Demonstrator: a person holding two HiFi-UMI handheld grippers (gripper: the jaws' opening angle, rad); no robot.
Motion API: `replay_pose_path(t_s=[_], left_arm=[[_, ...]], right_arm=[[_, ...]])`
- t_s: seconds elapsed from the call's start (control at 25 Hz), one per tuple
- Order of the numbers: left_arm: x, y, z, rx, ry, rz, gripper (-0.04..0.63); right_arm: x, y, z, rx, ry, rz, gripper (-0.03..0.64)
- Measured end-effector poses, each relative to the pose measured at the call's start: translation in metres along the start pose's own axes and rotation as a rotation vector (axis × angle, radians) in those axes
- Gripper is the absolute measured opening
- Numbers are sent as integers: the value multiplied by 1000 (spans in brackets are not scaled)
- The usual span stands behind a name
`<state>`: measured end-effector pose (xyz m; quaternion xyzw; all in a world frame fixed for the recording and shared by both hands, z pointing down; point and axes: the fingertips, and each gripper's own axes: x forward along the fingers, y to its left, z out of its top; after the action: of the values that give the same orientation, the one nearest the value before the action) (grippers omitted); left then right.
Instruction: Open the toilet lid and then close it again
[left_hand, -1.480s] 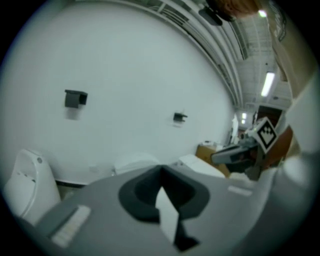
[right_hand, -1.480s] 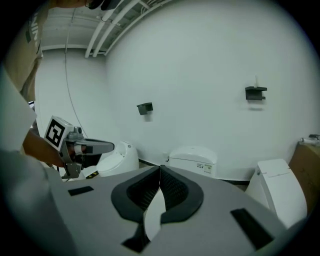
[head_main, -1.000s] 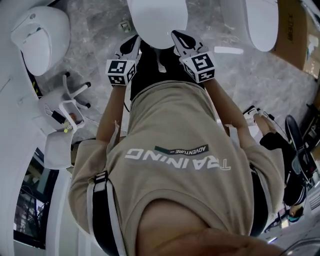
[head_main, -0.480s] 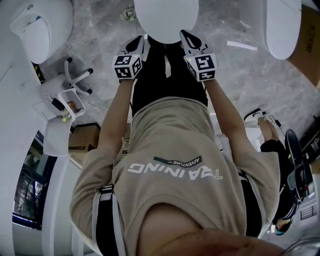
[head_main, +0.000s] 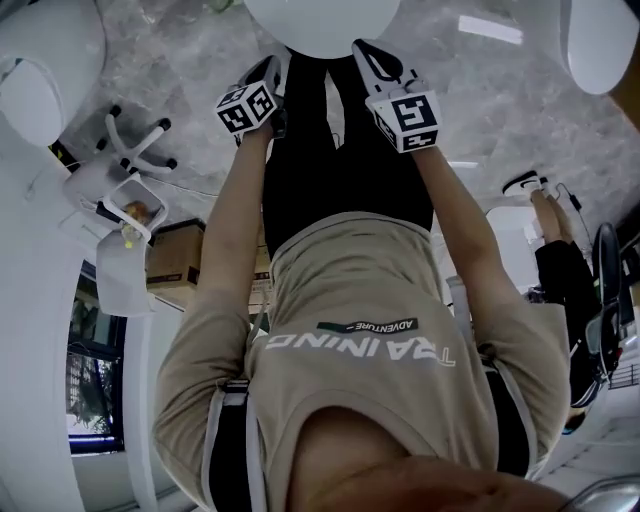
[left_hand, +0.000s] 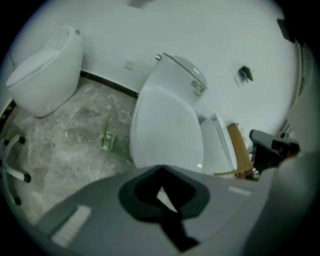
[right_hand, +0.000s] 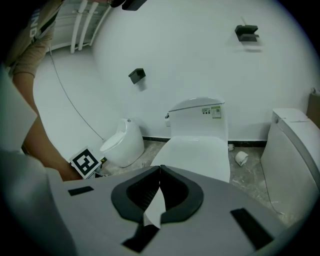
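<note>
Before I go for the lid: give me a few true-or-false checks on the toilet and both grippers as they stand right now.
1. The toilet lid is down. True.
2. The left gripper grips the lid. False: its fingers are together on nothing, with the lid ahead of them.
3. The right gripper is shut and empty. True.
4. A paper roll sits on the lid. False: it lies on the floor, right of the lid in the right gripper view.
</note>
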<state>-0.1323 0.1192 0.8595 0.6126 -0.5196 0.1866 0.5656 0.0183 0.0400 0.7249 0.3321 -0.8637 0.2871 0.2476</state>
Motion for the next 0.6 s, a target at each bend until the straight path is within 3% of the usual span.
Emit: replay_pose_path(t_s=[0.2,0.28,0.44,0.6], left_arm=[[21,6,-14,-68,7,-36,13],[32,10,-16,-121,3,-63,98],[50,24,-22,-166,19,-66,113],[69,17,-17,-187,41,-133,139]], right_arm=[[15,-8,-17,45,11,-5,14],[18,-9,-18,55,1,-6,14],[23,-8,-17,45,-2,14,14],[23,-19,-12,29,-2,0,14]])
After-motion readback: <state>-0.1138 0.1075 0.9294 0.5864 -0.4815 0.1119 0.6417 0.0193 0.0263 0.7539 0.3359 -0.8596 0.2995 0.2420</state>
